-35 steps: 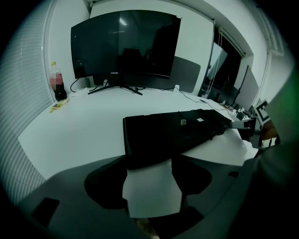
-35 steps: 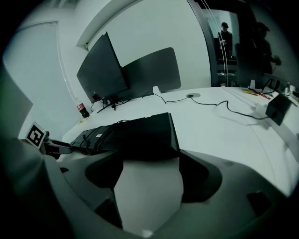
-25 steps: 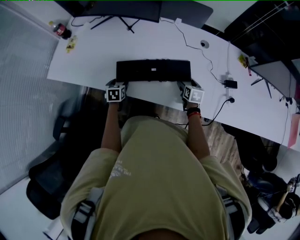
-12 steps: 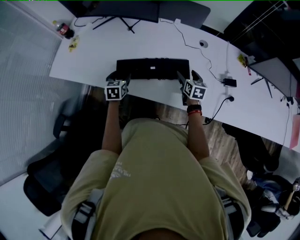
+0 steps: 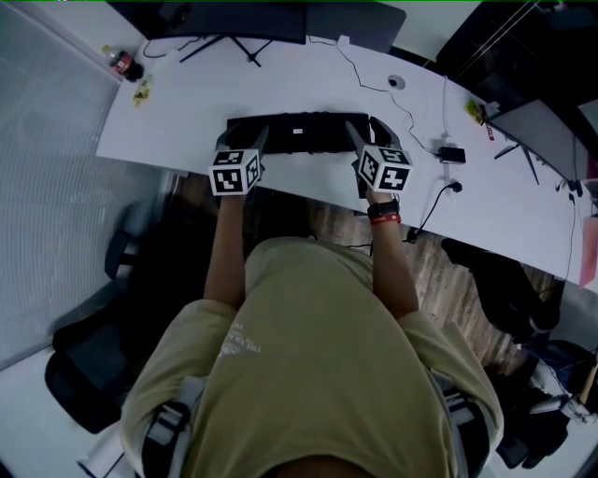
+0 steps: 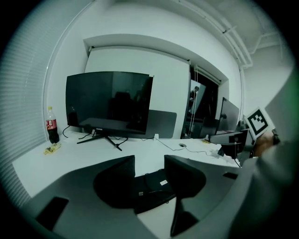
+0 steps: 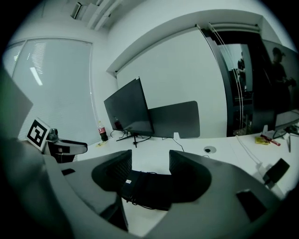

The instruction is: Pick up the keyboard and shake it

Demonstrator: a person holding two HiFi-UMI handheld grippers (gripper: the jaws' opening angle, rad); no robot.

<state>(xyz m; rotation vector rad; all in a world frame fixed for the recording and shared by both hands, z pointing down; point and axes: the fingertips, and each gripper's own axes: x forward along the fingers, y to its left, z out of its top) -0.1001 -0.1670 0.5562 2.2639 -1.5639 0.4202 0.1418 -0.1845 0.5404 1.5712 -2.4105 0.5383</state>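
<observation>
The black keyboard [image 5: 299, 133] lies across the white desk [image 5: 168, 131], with a small white label facing up. My left gripper [image 5: 243, 131] reaches over its left end and my right gripper [image 5: 363, 126] over its right end. In the left gripper view the keyboard [image 6: 152, 184] shows low in the gap of the left gripper [image 6: 149, 168], whose jaws are closing. The right gripper view shows the keyboard [image 7: 147, 189] and its cable between the right gripper's [image 7: 150, 170] closing jaws. I see no pad pressing on it.
A dark monitor [image 5: 234, 17] on a stand is at the desk's back, and a cola bottle [image 5: 121, 62] at the far left. Cables and a power adapter [image 5: 451, 152] lie to the right, near a second screen [image 5: 547, 140]. An office chair [image 5: 103, 345] is at the lower left.
Both grippers have moved forward from the desk's near edge, out over the keyboard's two ends. The marker cubes now sit higher and closer to the keyboard.
</observation>
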